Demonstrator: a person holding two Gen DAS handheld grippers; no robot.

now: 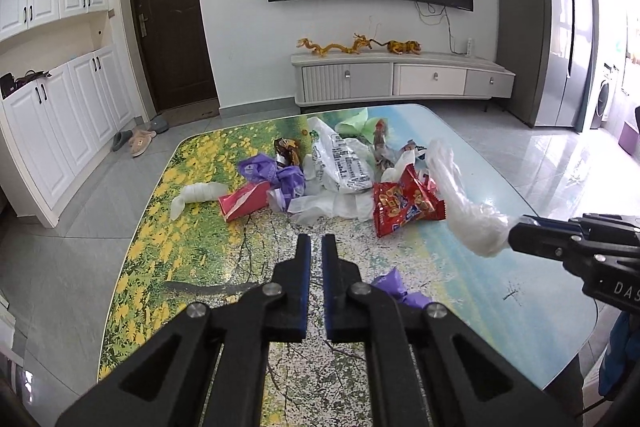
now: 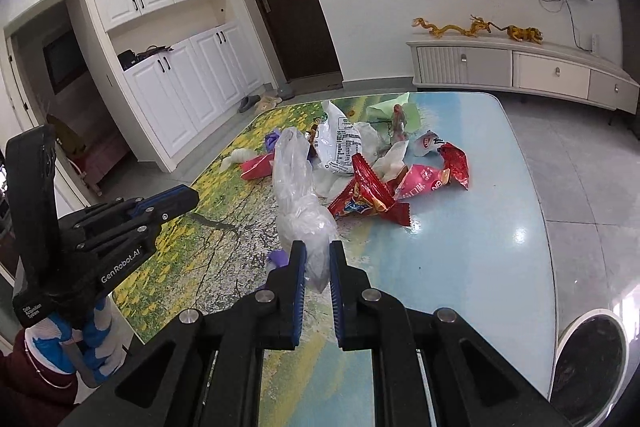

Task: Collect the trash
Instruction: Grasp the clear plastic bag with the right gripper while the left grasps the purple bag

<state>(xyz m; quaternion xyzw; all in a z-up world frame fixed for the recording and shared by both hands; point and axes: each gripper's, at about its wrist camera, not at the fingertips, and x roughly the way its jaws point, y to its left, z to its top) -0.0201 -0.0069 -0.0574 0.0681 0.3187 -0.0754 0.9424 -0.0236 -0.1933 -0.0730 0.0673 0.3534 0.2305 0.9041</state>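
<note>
The right tongs (image 2: pixel 317 267) pinch one end of a clear plastic bag (image 2: pixel 298 195), which stretches up from between the blue pads toward the middle of the frame. In the left wrist view the same bag (image 1: pixel 468 203) runs from the pile at centre down to the right tongs (image 1: pixel 520 237) at the right edge, lifted off the bench (image 1: pixel 460 291).

The left tongs (image 1: pixel 316 247) hang at lower centre of their own view with only a narrow gap between the pads and nothing in them; a purple scrap (image 1: pixel 394 287) lies on the bench just right of them. In the right wrist view the left tongs (image 2: pixel 192 197) show at the left edge.

The rest of the trash sits in a loose pile past mid-bench: a red snack wrapper (image 1: pixel 404 205), a white printed bag (image 1: pixel 344 163), a purple bag (image 1: pixel 276 177) and a pink carton (image 1: pixel 244 201) (tipped on its side). A bin (image 2: pixel 588 367) shows at the lower right of the right wrist view, beside the bench edge.
</note>
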